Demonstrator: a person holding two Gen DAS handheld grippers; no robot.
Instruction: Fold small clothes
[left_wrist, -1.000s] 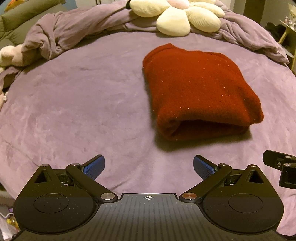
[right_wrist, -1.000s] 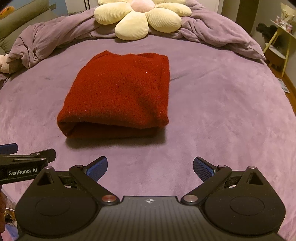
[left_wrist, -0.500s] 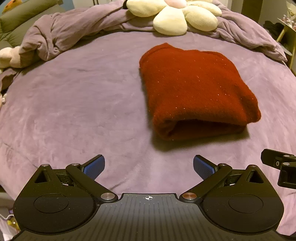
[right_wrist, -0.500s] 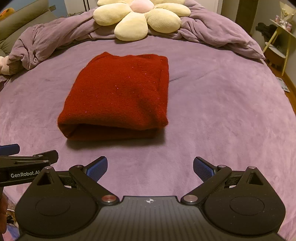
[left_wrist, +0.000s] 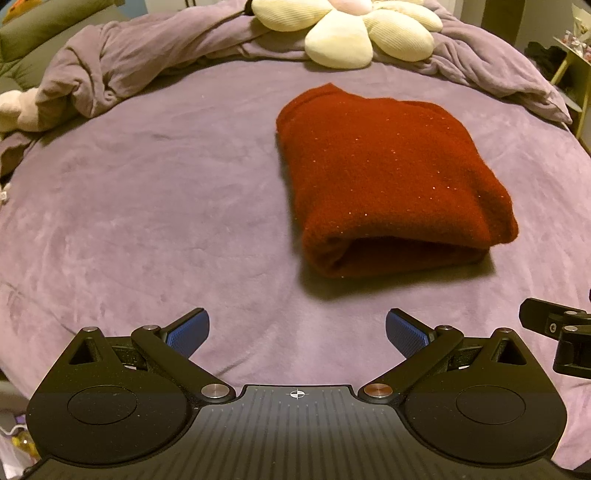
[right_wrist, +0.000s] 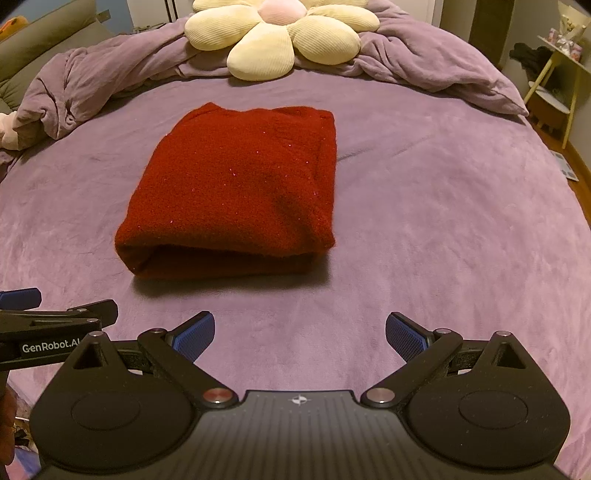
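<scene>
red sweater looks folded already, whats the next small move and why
Probably draw both grippers back and leave it alone. The red sweater already lies as a compact folded bundle on the purple bedspread, and the left gripper and right gripper are both open, empty and short of its near edge.

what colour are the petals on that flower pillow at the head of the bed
Pale cream yellow, ribbed, around a pink centre; the flower pillow shows best in the right wrist view.

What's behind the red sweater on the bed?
Behind the red sweater lies a flower pillow on a bunched purple blanket. The pillow covers part of the blanket, so what is under it cannot be seen.
</scene>
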